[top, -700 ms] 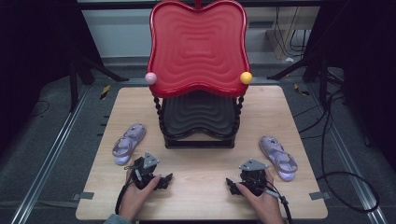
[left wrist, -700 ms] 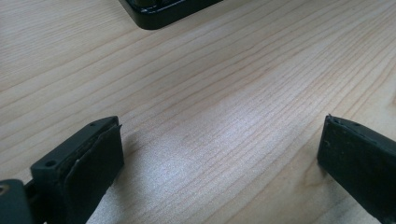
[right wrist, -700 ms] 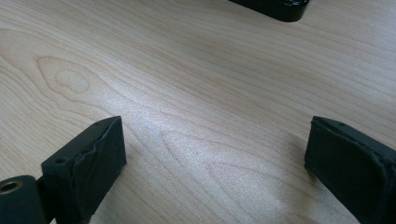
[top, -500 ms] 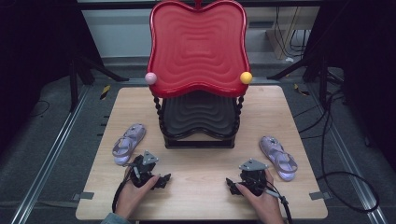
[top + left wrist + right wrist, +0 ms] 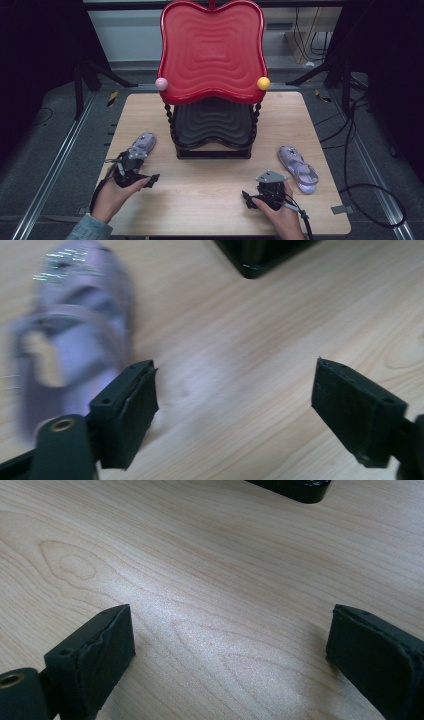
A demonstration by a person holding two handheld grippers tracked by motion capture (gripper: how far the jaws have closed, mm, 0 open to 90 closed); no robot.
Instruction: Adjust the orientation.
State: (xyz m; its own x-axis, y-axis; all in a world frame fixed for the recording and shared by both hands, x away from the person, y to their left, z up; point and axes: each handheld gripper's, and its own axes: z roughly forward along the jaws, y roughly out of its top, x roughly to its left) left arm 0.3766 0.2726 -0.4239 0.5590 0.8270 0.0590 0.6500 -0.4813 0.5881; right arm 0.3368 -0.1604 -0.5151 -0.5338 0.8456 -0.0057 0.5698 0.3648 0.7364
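L claw [image 5: 131, 167] is open, nothing between its jaws, just bare wood. A purple sandal [image 5: 141, 145] lies right in front of it & a bit to its left side, v. close to the left jaw; in the left gripper view the sandal [image 5: 70, 335] looks blurry, and I can't tell if the jaw touches it. The black base of the rack [image 5: 260, 257] sits farther ahead, to the right of that claw.

R claw [image 5: 265, 192] is open too, jaws wide, only the table [image 5: 210, 595] between them. The other purple sandal [image 5: 297, 167] lies near it, off to its right & a little ahead, not touching. The rack w/ the red tray [image 5: 212, 50] on top stands well ahead, between both claws.
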